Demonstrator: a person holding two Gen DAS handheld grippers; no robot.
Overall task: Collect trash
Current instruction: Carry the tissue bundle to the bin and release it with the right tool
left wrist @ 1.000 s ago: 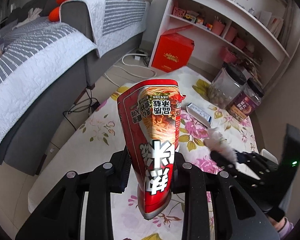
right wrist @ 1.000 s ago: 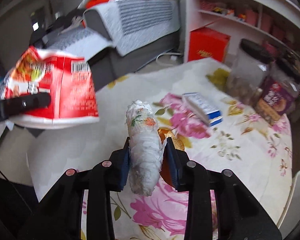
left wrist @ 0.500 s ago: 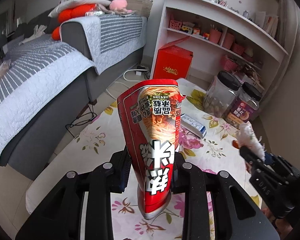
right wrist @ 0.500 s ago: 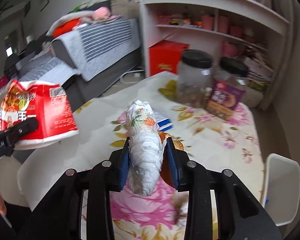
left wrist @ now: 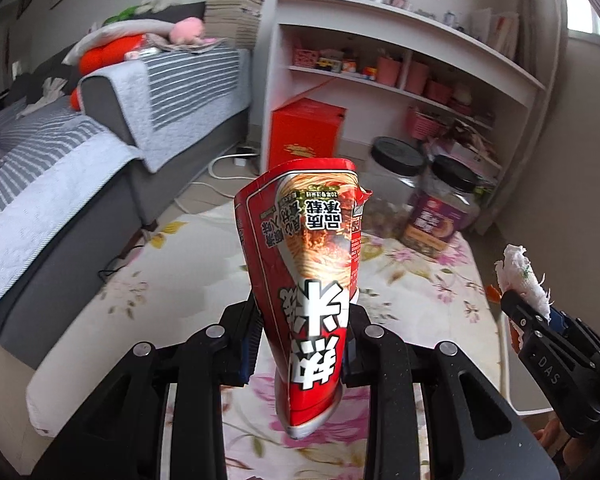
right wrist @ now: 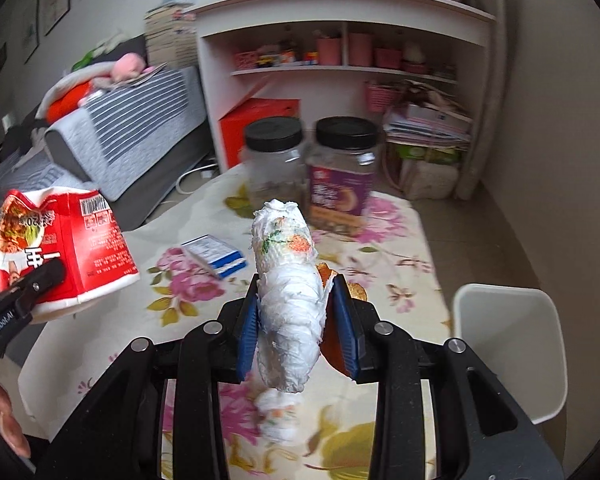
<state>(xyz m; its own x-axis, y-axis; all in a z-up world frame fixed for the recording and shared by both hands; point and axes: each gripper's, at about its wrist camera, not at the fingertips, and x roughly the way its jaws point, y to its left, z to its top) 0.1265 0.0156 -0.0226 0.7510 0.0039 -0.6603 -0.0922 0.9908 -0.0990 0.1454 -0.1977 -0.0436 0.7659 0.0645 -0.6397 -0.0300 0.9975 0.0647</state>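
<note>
We've got the left gripper clamped on a squashed red noodle cup; right gripper pinching a wadded tissue above the floral table, white bin just beside it.

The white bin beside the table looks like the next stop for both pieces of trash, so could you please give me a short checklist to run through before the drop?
1. Left gripper clamps the red noodle packet: ok.
2. Right gripper clamps the crumpled tissue: ok.
3. An orange scrap is pinched beside the tissue; whether it is secure: cannot tell.
4. White bin stands open at the table's edge, nothing seen inside: ok.
5. Either gripper already over the bin: not ok, both are above the table.
6. Table free of trash: not ok, another tissue wad lies below the right gripper.
</note>
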